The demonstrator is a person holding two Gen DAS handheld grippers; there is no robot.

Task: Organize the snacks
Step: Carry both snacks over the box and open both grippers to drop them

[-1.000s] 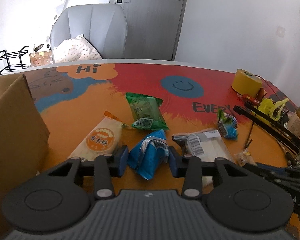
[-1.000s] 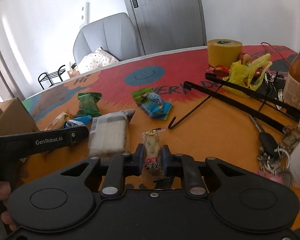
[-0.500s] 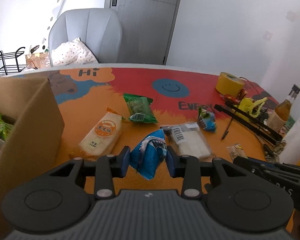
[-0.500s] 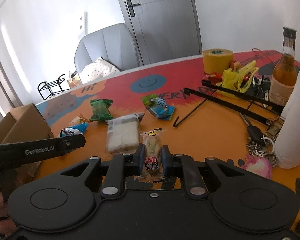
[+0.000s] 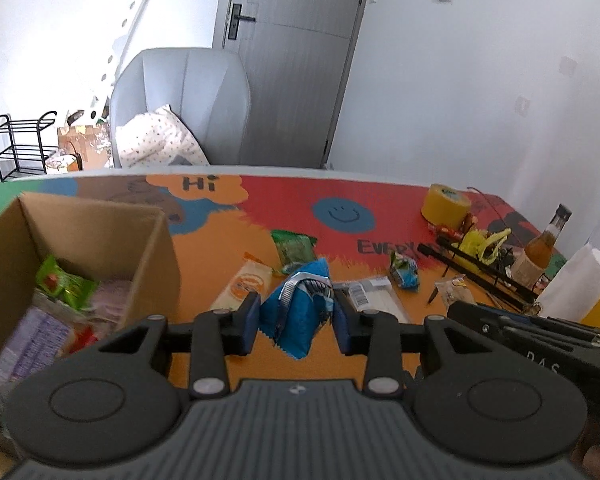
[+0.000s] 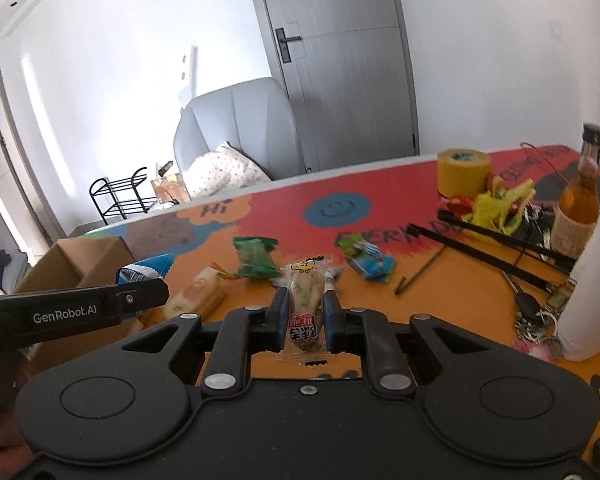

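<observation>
My left gripper (image 5: 296, 322) is shut on a blue snack bag (image 5: 300, 312) and holds it above the table, right of an open cardboard box (image 5: 100, 236) with several snacks inside. My right gripper (image 6: 305, 320) is shut on a clear-wrapped snack stick (image 6: 305, 304) and holds it above the table. On the table lie a green packet (image 5: 294, 246), a pale orange-label bar (image 5: 244, 286), a white clear-wrapped packet (image 5: 374, 300) and a small green-blue packet (image 5: 404, 272). The box also shows in the right wrist view (image 6: 80, 260).
At the right of the table stand a yellow tape roll (image 5: 444, 204), a brown bottle (image 5: 540, 248), a white paper roll (image 5: 576, 284), black rods (image 6: 500, 240), yellow plastic (image 6: 500, 204) and keys (image 6: 532, 312). A grey chair (image 5: 180, 104) stands behind the table.
Both grippers have lifted with their snacks in them. The left one has moved toward the box, and the inside of the box has come into view.
</observation>
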